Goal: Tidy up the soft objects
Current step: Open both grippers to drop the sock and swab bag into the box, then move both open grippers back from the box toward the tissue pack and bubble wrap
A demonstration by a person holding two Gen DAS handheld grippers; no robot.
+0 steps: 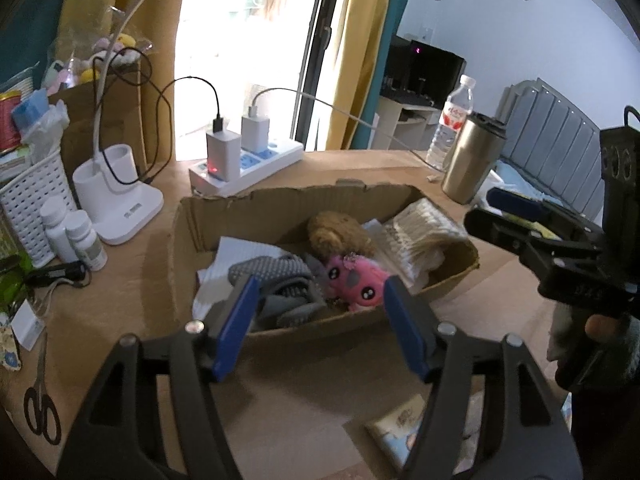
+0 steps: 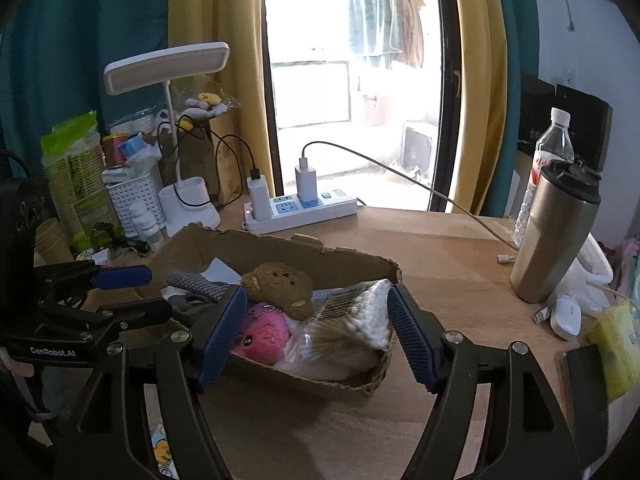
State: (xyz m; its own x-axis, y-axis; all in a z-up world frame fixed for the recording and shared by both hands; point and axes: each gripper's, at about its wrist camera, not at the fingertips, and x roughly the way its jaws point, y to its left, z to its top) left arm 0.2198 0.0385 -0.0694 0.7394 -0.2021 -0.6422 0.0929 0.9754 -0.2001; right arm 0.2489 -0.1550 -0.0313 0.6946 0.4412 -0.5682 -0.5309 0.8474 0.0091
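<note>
- Inside the cardboard box (image 1: 188,236) on the desk lie the brown plush (image 1: 336,232), pink plush (image 1: 352,280), grey glove (image 1: 276,280) and cotton swabs (image 2: 360,312).
- The left gripper (image 1: 320,312) and right gripper (image 2: 316,332) hover before the box, jaws apart, holding nothing.
- Likely next: the tissue pack (image 1: 400,428) outside; approach it low and pinch gently.

Box (image 2: 280,248) top open – tumbler (image 2: 556,232), power strip (image 2: 304,208) flank.

wooden desk (image 2: 440,248), cardboard box (image 2: 280,248), power strip (image 2: 316,210)
</note>
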